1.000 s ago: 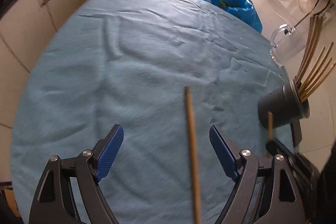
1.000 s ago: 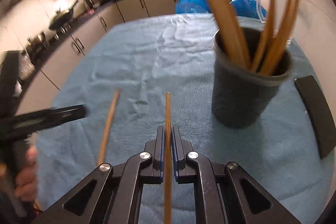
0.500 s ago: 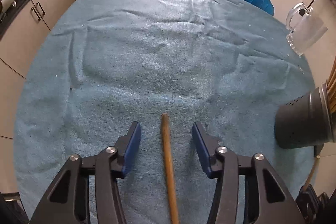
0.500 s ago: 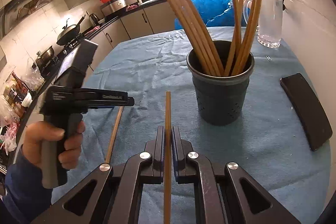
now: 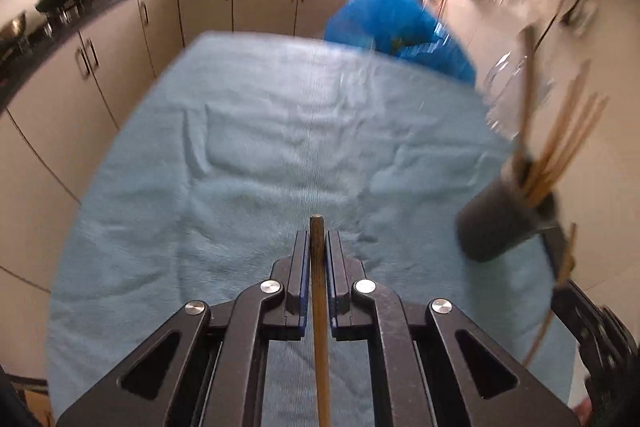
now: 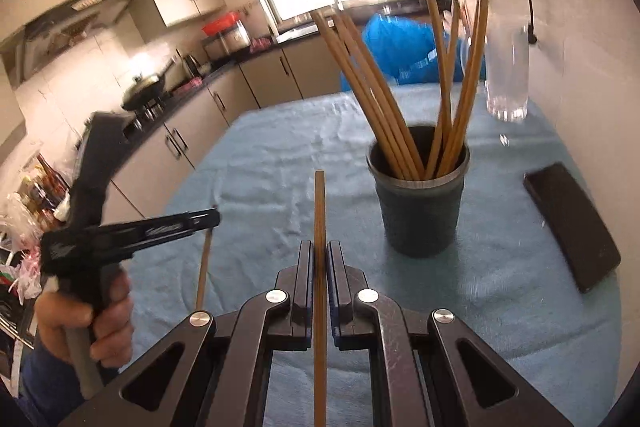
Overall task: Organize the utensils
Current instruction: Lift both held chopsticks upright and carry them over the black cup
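Note:
My left gripper has its jaws closing tight on a wooden chopstick, the pads pressing its sides, above the blue cloth. My right gripper is shut on a second chopstick whose tip points toward the dark utensil cup, which holds several chopsticks. In the right wrist view the left gripper hovers at the left in a person's hand, its chopstick hanging below it. The cup appears at the right in the blurred left wrist view.
A flat black slab lies right of the cup. A glass mug stands behind it near the wall. A blue plastic bag sits past the table's far edge. Kitchen cabinets run along the left.
The left jaws went from wide open to shut on the chopstick that lay on the cloth, and lifted it. The right gripper drew back and up from the cup, still holding its chopstick.

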Demonstrator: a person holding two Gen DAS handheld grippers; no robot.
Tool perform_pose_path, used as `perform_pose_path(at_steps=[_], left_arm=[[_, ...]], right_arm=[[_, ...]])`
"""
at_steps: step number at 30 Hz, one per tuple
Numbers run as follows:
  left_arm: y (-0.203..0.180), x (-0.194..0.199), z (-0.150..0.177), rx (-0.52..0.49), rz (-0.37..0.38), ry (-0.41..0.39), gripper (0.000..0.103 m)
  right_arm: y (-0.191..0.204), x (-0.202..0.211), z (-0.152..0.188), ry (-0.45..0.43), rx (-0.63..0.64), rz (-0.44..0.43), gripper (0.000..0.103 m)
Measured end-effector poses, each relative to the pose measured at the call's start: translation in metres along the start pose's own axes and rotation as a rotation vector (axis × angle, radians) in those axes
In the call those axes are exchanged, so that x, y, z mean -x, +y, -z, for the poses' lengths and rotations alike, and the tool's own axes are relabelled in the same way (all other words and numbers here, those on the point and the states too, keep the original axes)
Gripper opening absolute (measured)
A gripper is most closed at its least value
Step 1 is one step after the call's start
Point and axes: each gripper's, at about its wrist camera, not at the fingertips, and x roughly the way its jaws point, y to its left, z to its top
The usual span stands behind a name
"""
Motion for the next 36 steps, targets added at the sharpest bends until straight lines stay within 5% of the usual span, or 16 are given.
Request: perform_pose_path(at_steps=[10, 36], left_arm=[[-0.005, 0.092, 0.012, -0.03, 0.058, -0.198, 0.007], [-0.012, 0.117, 0.017, -0.026, 0.078, -0.25, 0.007]], right_arm=[[0.024, 0.053, -0.003, -0.216, 0.017, -0.032, 0.007], [0.018, 0.073, -0.003, -0.267, -0.001, -0.005, 0.007]])
